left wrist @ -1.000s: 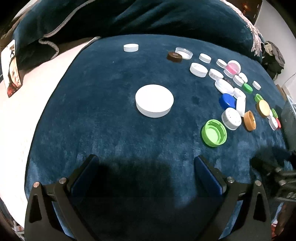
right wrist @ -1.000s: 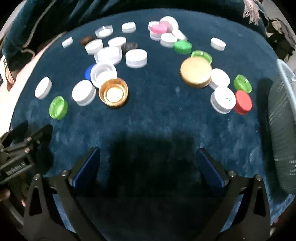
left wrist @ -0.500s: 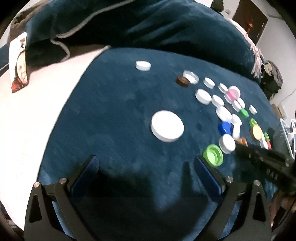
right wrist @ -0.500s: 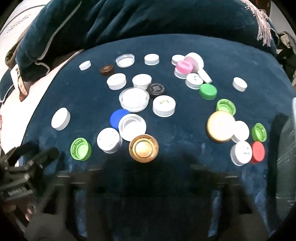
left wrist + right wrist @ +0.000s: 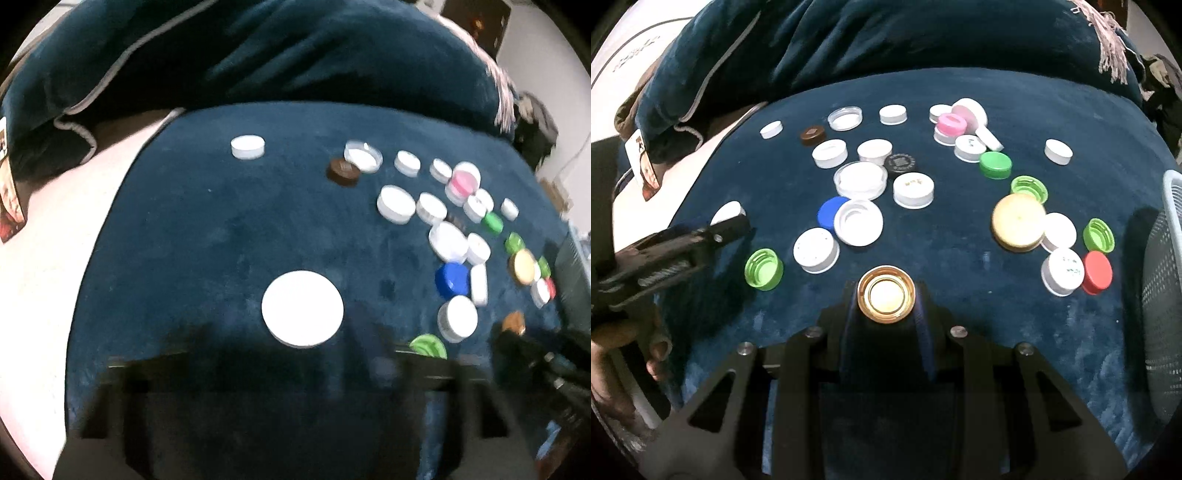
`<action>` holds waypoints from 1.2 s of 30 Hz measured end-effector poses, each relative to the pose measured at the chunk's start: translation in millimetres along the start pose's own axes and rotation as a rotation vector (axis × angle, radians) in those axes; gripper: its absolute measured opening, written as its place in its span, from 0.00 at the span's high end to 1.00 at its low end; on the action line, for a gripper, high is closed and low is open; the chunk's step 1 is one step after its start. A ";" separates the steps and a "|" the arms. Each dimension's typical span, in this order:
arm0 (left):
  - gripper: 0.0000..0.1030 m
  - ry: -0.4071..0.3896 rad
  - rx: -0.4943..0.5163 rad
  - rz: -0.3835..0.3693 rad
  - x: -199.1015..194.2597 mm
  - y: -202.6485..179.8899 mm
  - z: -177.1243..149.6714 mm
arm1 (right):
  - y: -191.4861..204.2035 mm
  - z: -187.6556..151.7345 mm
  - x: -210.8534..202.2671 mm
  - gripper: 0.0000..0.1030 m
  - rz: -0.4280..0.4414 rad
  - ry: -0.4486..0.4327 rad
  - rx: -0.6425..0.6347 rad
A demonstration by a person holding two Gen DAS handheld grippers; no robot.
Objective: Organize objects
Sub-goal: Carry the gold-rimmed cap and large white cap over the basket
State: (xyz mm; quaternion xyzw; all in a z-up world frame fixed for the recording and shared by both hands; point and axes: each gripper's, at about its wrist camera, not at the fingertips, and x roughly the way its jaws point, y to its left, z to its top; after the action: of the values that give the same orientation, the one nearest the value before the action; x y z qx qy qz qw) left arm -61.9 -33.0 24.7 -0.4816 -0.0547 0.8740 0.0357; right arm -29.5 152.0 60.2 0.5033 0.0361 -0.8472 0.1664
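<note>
Your right gripper (image 5: 886, 314) has its fingers clenched on the small gold metal cap (image 5: 886, 300), open side up, just above the dark blue plush blanket (image 5: 960, 280); your left gripper (image 5: 295, 373) is so blurred in its own view that I cannot tell how its fingers stand, though it sits just short of the large flat white plastic lid (image 5: 302, 308). Judging by the spread, the sorting has barely begun. Dozens of white, green, blue, pink, red and brown caps lie loose and mixed across the blanket, and the white wire mesh basket (image 5: 1167, 295) at the right edge shows nothing inside that I can make out.
</note>
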 end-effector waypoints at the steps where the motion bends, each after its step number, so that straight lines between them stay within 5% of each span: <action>1: 0.60 0.000 0.001 -0.009 -1.4 -1.3 -1.6 | -1.4 -0.1 -1.2 0.70 0.000 -0.004 0.004; 8: 0.60 -0.008 -0.007 -0.083 -28.1 -10.7 -8.8 | -6.0 3.8 -16.6 0.70 0.031 -0.050 0.045; 18: 0.60 -0.089 0.102 -0.161 -81.1 -71.6 8.3 | -23.3 6.0 -71.8 0.70 0.032 -0.170 0.113; 25: 0.60 -0.166 0.198 -0.284 -123.5 -141.2 27.2 | -73.3 -6.5 -128.2 0.70 -0.023 -0.280 0.219; 36: 0.60 -0.172 0.424 -0.455 -147.9 -288.6 24.2 | -176.2 -44.6 -210.0 0.70 -0.151 -0.413 0.461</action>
State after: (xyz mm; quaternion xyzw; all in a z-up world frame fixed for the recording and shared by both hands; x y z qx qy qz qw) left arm -0.6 234.6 198.9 -0.3634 0.0193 0.8729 0.3250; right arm 43.9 379.7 201.1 0.3411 -0.1540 -0.9272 -0.0115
